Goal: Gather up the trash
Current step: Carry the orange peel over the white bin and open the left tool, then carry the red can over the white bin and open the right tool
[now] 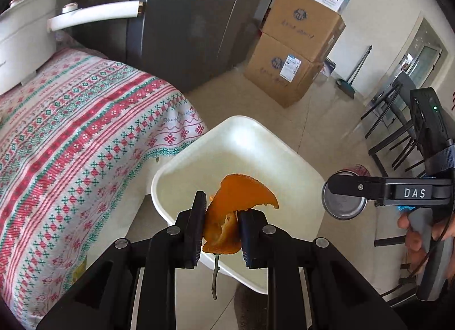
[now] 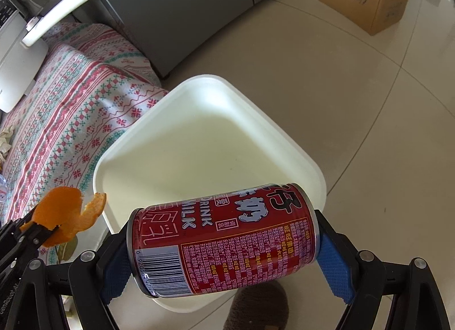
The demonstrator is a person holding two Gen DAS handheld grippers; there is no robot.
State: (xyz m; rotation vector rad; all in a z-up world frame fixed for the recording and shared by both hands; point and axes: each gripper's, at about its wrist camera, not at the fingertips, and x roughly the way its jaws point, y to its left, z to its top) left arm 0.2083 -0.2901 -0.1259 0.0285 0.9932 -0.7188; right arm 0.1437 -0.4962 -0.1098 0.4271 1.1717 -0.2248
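Clearly curled and ragged, the orange peel [image 1: 227,213] sits pinched in the nearly closed left gripper [image 1: 221,229] above the smooth white square bin [image 1: 182,167]. Beside it, the wide-spread right gripper [image 2: 221,247] clamps a glossy red drink can [image 2: 224,239] end to end over the bin, near a patterned woven cloth [image 1: 71,131].

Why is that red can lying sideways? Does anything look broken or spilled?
Nothing looks broken or spilled. The red can lies sideways only because the right tongs clamp it by its two ends, above the white bin. The left tongs pinch a torn orange peel, which is just trash.
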